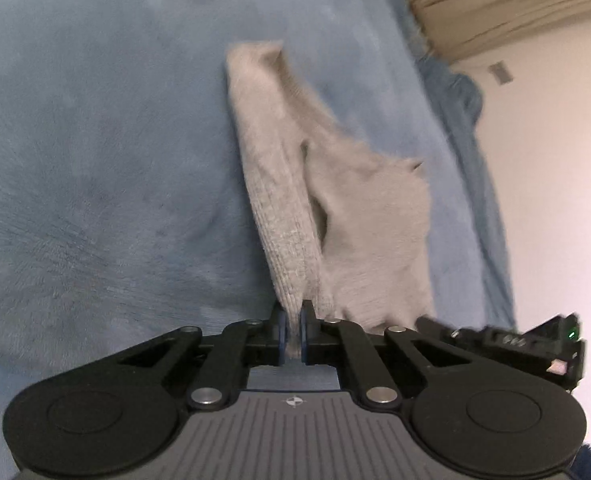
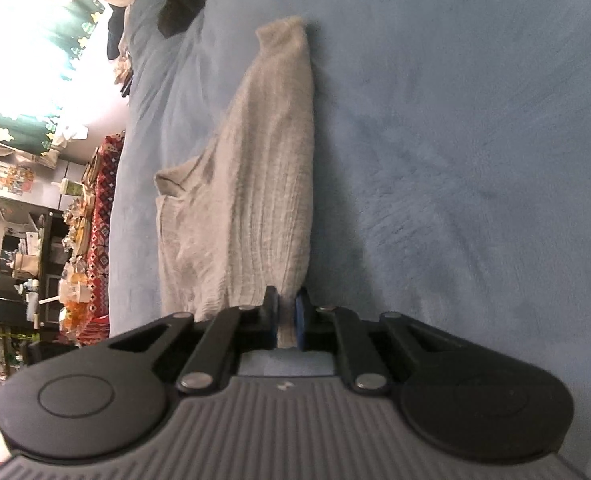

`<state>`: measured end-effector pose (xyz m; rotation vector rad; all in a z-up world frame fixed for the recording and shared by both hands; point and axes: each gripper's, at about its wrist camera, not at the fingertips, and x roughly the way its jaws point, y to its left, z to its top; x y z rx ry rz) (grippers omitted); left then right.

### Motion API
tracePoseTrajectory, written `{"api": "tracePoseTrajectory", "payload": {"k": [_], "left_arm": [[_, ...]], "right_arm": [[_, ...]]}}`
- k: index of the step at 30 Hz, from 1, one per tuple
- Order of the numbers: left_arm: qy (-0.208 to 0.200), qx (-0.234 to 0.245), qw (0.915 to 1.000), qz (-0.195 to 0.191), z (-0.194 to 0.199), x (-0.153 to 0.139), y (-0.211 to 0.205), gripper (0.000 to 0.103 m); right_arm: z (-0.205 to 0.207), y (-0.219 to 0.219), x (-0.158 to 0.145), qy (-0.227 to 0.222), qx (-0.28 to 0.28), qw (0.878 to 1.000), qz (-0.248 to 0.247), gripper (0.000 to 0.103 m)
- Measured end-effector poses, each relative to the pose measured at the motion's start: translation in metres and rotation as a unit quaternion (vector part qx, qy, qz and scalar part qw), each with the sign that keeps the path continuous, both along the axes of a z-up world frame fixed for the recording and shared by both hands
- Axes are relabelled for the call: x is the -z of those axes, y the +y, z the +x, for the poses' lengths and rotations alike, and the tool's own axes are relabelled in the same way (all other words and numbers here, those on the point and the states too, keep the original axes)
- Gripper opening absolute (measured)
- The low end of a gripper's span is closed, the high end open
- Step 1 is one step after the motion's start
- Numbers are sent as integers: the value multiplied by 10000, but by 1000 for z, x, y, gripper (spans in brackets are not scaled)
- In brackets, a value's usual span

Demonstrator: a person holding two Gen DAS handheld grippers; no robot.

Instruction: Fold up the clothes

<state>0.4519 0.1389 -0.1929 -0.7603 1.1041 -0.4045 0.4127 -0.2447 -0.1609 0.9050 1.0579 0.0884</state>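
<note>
Here, grey knit garment [image 1: 279,216] between both jaws.

Both tools look alike: the left gripper [image 1: 293,322] and the right gripper [image 2: 286,312] each have black linkage arms with silver rivets, two round black discs, blue finger pads, and a ribbed grey body behind (bearing a small white mark at its centre).
</note>
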Motion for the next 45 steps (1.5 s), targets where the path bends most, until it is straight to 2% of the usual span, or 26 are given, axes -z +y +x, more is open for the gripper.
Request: {"api": "tracePoseTrajectory", "payload": {"k": [3, 6, 10, 13, 19, 22, 25, 27, 30, 34, 38, 40, 42, 45], "left_arm": [[-145, -148, 9998, -13, -17, -25, 3, 6], [-280, -80, 9996, 43, -43, -52, 2, 6], [-201, 29, 9998, 11, -93, -71, -5, 6], [22, 169, 9998, 61, -140, -70, -13, 6], [779, 303, 9964, -116, -241, -41, -26, 6], [1124, 455, 9926, -87, -273, -22, -31, 6], [1315, 752, 9884, -106, -286, -2, -34, 6], [1158, 990, 9883, 98, -287, 3, -37, 6], [772, 1110, 9907, 160, -286, 6, -36, 6], [44, 1364, 9894, 496, -286, -1, -43, 6], [-361, 1218, 9911, 410, -301, -2, -45, 6], [-653, 1093, 9906, 498, -316, -4, -45, 6], [-1031, 991, 9866, 780, -332, -12, -47, 6], [-1285, 664, 9848, 964, -347, -26, -49, 6]], "right_arm": [[-12, -1, -20, -11, -51, 10000, -13, 8], [-35, 1, -48, -94, -237, 9997, -65, 8], [-78, 9, -73, -25, -597, 9981, -173, 8], [-121, 10, -76, 157, -760, 9969, -113, 8], [-212, 22, -58, 673, -1032, 9924, -43, 8], [-249, 29, -47, 871, -1119, 9899, -52, 8], [-279, 31, -34, 931, -1093, 9896, -94, 8], [-288, 31, -25, 867, -1121, 9899, -100, 8], [-298, 31, -13, 689, -1149, 9909, -95, 8], [-301, 37, 2, 342, -1226, 9918, -88, 8], [-317, 31, 7, -73, -921, 9955, 186, 8], [-325, 32, 7, -266, -844, 9957, 290, 8], [-332, 34, 3, -531, -837, 9948, 243, 8], [-338, 38, -3, -665, -769, 9948, 60, 8]]}}
